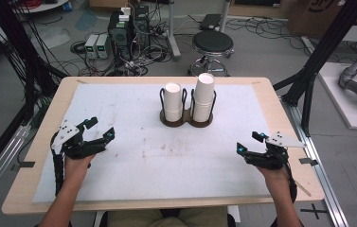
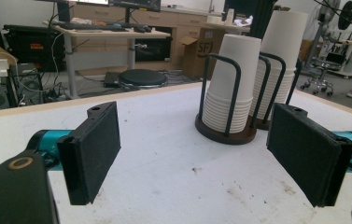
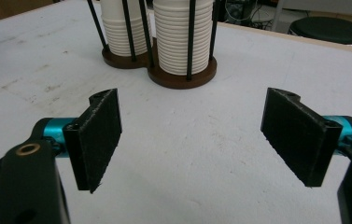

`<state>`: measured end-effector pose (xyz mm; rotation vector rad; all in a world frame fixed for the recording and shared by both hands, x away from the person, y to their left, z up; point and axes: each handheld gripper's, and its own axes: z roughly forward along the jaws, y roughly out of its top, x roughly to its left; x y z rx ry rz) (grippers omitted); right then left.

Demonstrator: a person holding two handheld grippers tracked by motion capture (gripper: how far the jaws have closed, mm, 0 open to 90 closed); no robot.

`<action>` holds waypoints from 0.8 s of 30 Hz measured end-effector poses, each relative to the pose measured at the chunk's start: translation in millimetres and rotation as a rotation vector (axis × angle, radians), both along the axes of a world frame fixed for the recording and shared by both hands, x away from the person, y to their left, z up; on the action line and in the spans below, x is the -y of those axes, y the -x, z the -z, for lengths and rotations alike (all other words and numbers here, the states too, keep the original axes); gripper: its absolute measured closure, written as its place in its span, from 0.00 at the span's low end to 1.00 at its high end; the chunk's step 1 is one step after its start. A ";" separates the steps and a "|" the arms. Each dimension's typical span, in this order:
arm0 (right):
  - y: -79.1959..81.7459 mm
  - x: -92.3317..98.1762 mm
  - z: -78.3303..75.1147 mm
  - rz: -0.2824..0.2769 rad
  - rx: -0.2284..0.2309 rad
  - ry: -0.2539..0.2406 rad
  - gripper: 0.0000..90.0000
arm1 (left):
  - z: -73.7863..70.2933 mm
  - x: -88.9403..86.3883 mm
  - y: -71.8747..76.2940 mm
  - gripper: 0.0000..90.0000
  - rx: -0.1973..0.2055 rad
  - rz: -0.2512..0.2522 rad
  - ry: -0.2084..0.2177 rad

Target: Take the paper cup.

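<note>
Two grippers, one per hand, both low over the near half of the table.

Left gripper (image 1: 99,130): jaws spread wide, nothing between them, held near the left edge of the white mat (image 1: 119,179). In the left gripper view the left gripper (image 2: 194,156) frames bare, lightly stained mat, with the cup holder ahead and to the right.

Right gripper (image 1: 249,142): jaws spread wide, nothing between them, held near the right edge of the mat. In the right gripper view the right gripper (image 3: 190,135) frames bare mat, with the cup holder ahead and slightly left.

Between the grippers: a broad stretch of bare mat, marked only by faint smudges near its middle.

Cup holder (image 1: 185,123): dark double-ring base with upright black wire loops, standing on the far middle part of the mat, well apart from both grippers. It holds two stacks of white paper cups, mouths down: the shorter stack (image 1: 172,101) on the left and the taller stack (image 1: 204,97) on the right, side by side and upright.

Table (image 1: 39,142): light wood, its rim showing as a border around all sides of the mat.

Beyond the far edge: a black round stool (image 1: 212,43), computer boxes with tangled cables (image 1: 129,33) on the floor, and black frame posts (image 1: 325,52) at the right.
</note>
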<state>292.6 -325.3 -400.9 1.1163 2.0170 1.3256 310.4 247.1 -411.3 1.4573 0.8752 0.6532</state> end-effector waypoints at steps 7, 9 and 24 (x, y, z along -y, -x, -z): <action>-1.5 0.1 0.6 -0.004 0.004 -0.003 0.23 | 1.9 2.2 -0.6 0.19 -0.011 0.000 0.002; -1.9 0.0 0.8 -0.004 0.001 -0.008 0.23 | 2.0 2.8 -0.4 0.19 -0.011 -0.001 0.002; -18.3 -12.7 -19.1 -0.047 -0.008 -0.075 0.22 | 1.2 4.4 3.7 0.20 -0.016 0.023 0.000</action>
